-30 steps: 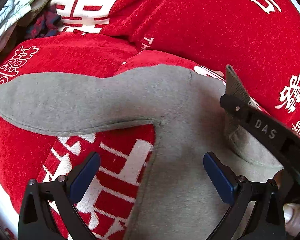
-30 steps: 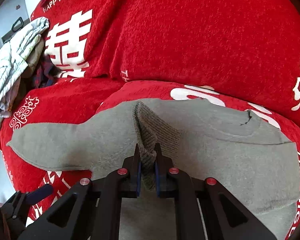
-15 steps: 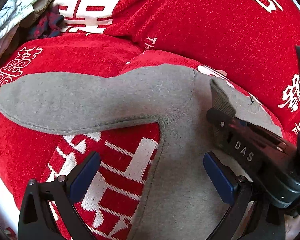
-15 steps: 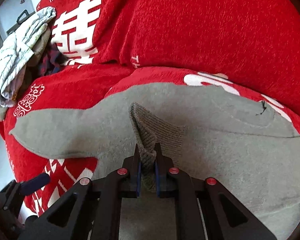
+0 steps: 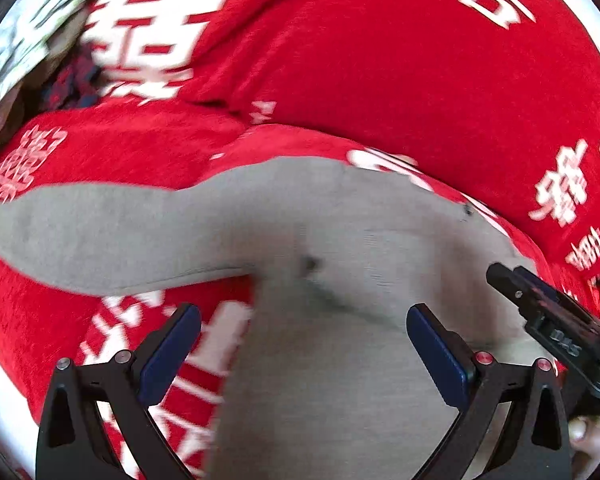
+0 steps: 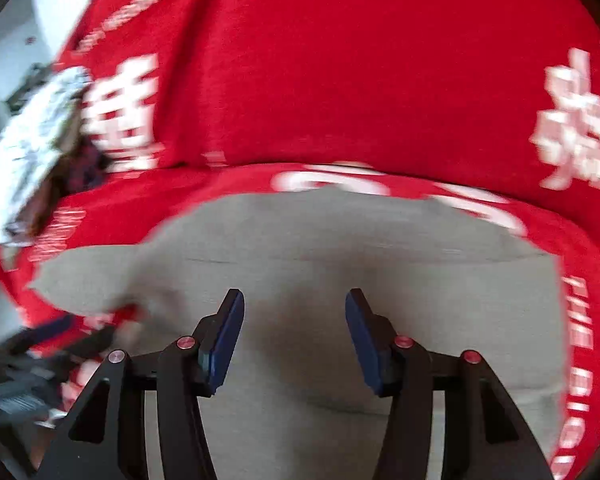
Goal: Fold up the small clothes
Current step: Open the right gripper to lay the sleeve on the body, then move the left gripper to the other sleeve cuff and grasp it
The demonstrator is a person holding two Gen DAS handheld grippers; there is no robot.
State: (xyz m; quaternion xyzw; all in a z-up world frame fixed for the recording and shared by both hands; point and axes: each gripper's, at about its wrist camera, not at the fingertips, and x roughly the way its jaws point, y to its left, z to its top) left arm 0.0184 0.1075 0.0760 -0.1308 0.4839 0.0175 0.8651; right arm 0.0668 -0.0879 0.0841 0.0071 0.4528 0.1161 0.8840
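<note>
A small grey garment (image 5: pixel 340 320) lies flat on the red cover, one sleeve (image 5: pixel 112 236) stretched out to the left. It also fills the lower part of the right wrist view (image 6: pixel 340 264). My left gripper (image 5: pixel 304 344) is open and empty, low over the garment's left edge. My right gripper (image 6: pixel 295 332) is open and empty over the garment's body. It shows at the right edge of the left wrist view (image 5: pixel 540 312). Both views are blurred.
A red cover with white characters (image 5: pixel 380 60) drapes the cushions behind. A pile of other clothes (image 5: pixel 36 44) lies at the far left, also in the right wrist view (image 6: pixel 32 152).
My right gripper has opened and let go of the ribbed grey cuff, which now lies flat. It has drawn back to the right. The left gripper stays open.
</note>
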